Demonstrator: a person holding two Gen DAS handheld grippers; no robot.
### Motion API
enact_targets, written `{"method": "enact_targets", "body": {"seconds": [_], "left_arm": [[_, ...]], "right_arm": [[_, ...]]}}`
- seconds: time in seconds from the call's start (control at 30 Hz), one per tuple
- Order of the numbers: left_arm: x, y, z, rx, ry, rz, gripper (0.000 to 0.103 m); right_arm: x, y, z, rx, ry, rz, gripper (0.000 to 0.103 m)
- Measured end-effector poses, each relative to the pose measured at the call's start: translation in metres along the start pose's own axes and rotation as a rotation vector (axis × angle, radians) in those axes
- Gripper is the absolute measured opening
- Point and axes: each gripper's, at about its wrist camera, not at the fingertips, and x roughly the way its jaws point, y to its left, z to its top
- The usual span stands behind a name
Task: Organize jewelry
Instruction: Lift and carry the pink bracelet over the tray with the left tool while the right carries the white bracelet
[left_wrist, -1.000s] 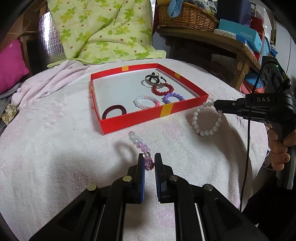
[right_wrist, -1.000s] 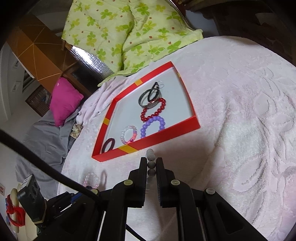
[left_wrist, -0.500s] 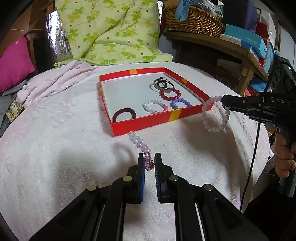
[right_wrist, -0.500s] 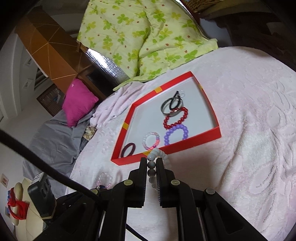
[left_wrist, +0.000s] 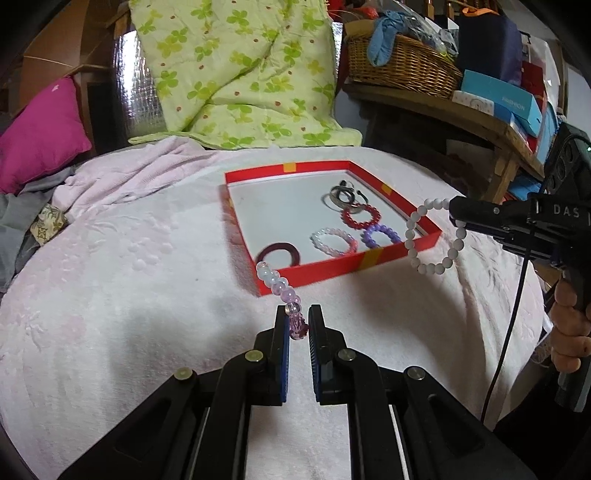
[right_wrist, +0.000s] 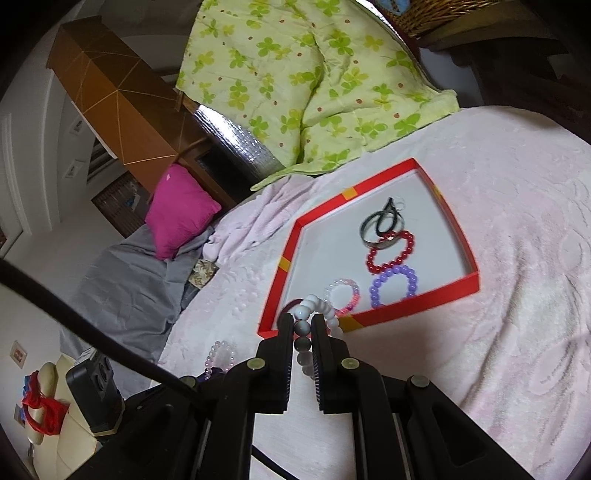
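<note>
**A:** How many bracelets are in play?

**B:** Two are held off the bed. The left gripper (left_wrist: 298, 325) has its jaws pinched on a pale pink and lilac bead bracelet (left_wrist: 279, 286), which sticks out ahead of the tips toward the near wall of the red tray (left_wrist: 332, 267). The right gripper (right_wrist: 303, 326) is clamped on a white bead bracelet (left_wrist: 432, 236), whose loop hangs free beside the tray's right corner.

**A:** And inside the tray?

**B:** I count five pieces. A dark maroon ring (left_wrist: 279, 253) lies at the near left corner, a pink-and-clear bead bracelet (left_wrist: 334, 242) along the near wall, a purple bead bracelet (left_wrist: 380, 236) just right of it, a red bead bracelet (left_wrist: 360, 216) behind that, and a dark metal bangle (left_wrist: 341, 194) overlapping the red one, with something small at its far side that I can't make out.

**A:** Where does the tray sit?

**B:** On the pale pink blanket (left_wrist: 129, 277) covering the bed, toward its far right part. A green clover-print quilt (left_wrist: 240, 70) is heaped at the far edge, one magenta cushion (left_wrist: 37, 125) to the left.

**A:** Anyone visible?

**B:** One hand (left_wrist: 569, 332) on the right gripper's handle.
</note>
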Motion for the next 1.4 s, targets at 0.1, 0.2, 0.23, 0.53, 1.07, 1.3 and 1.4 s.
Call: {"method": "enact_targets", "body": {"seconds": [0.1, 0.2, 0.23, 0.53, 1.07, 1.3, 1.4], "left_arm": [[-0.001, 0.002, 0.001, -0.003, -0.006, 0.012, 0.010], [-0.001, 0.004, 0.002, -0.002, -0.006, 0.033, 0.010], [-0.001, 0.004, 0.002, -0.003, -0.006, 0.038, 0.010], [-0.003, 0.009, 0.005, -0.002, -0.017, 0.094, 0.010], [0.013, 0.010, 0.061, 0.012, -0.042, 0.098, 0.010], [0.064, 0.022, 0.107, -0.037, 0.002, 0.026, 0.010], [0.093, 0.022, 0.114, -0.030, 0.046, 0.032, 0.010]], "right_arm": [[0.003, 0.009, 0.004, -0.011, -0.008, 0.018, 0.011], [0.006, 0.017, 0.008, -0.012, -0.018, 0.039, 0.011], [0.007, 0.018, 0.009, -0.012, -0.020, 0.043, 0.011], [0.014, 0.031, 0.013, -0.026, -0.015, 0.078, 0.011], [0.051, 0.034, 0.058, -0.008, -0.024, 0.060, 0.011], [0.090, 0.021, 0.100, 0.023, -0.024, 0.034, 0.011], [0.114, 0.011, 0.112, 0.040, -0.004, 0.008, 0.011]]}}
